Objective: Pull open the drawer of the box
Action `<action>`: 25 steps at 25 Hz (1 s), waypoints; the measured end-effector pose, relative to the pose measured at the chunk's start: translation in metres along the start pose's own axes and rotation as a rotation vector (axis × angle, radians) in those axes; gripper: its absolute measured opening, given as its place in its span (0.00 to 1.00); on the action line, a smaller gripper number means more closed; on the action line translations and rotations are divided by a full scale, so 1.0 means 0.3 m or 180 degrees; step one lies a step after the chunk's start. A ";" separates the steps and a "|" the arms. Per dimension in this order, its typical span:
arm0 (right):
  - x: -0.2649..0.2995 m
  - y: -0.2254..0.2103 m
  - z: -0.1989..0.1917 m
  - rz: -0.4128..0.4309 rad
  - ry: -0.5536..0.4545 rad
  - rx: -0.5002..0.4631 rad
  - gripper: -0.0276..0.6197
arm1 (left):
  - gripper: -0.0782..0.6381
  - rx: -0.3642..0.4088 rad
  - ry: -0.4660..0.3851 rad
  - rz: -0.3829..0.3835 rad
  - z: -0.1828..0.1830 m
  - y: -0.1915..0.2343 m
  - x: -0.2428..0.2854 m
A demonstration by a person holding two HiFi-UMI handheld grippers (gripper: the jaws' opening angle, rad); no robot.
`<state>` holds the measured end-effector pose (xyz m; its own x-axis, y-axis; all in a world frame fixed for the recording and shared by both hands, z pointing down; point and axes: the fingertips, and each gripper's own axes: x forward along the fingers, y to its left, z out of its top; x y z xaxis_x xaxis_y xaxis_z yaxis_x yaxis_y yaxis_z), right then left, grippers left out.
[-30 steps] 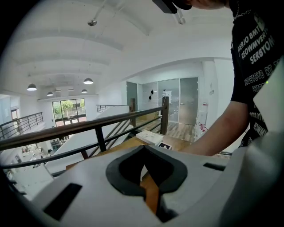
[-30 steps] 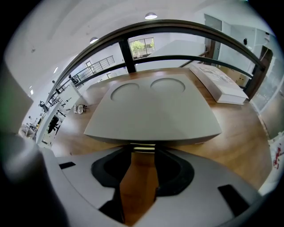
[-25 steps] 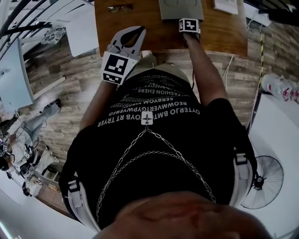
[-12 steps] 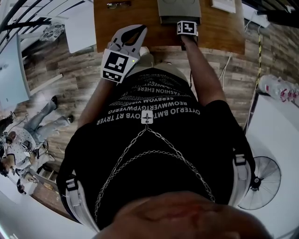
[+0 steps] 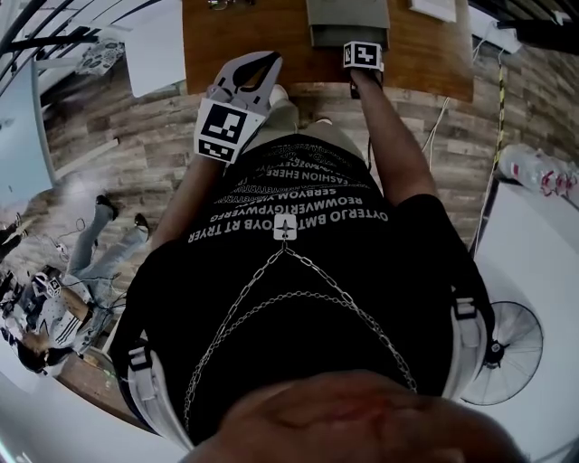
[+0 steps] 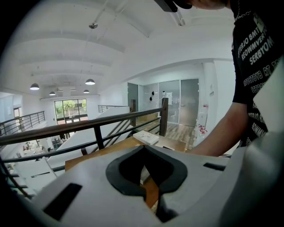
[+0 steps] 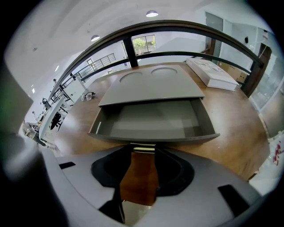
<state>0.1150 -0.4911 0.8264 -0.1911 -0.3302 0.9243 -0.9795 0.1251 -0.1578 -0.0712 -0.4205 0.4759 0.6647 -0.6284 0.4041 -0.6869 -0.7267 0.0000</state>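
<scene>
A flat grey box (image 7: 151, 86) lies on the wooden table (image 7: 230, 111), and its drawer (image 7: 151, 119) stands pulled out toward me, empty inside. My right gripper (image 7: 143, 150) points steeply down at the drawer front, its jaws on either side of the small metal handle (image 7: 143, 147). In the head view this gripper (image 5: 363, 52) sits at the box's near edge (image 5: 348, 23). My left gripper (image 5: 271, 60) hovers over the table's near edge, left of the box, tips together and holding nothing. Its own view shows the jaws (image 6: 143, 148) meeting over bare wood.
A white flat package (image 7: 211, 73) lies to the right of the box, and glasses (image 7: 88, 95) lie to its left. A dark railing (image 7: 177, 26) runs behind the table. Wood-plank floor surrounds the table, with a fan (image 5: 511, 353) at the right.
The table and box have slid toward the top of the head view as I moved back. Both grippers came back with me, and the drawer front now reaches further out of the box.
</scene>
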 end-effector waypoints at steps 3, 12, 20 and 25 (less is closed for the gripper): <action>0.000 0.012 -0.015 0.0003 -0.0001 0.0003 0.29 | 0.12 0.0004 0.0021 -0.0038 -0.019 -0.009 -0.007; -0.019 0.025 -0.076 0.0005 0.0030 -0.0012 0.29 | 0.12 0.0031 0.0020 -0.0096 -0.022 -0.039 -0.013; -0.031 0.039 -0.117 0.0010 0.0040 -0.0051 0.30 | 0.12 0.0072 0.0017 -0.0189 -0.006 -0.073 0.008; -0.052 0.036 -0.145 0.0024 0.0050 -0.0079 0.30 | 0.12 0.0072 0.0045 -0.0242 -0.012 -0.109 0.018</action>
<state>0.1102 -0.4438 0.8253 -0.1974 -0.3144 0.9286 -0.9761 0.1507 -0.1565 -0.0462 -0.3991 0.4814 0.7104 -0.5673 0.4165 -0.6278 -0.7783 0.0104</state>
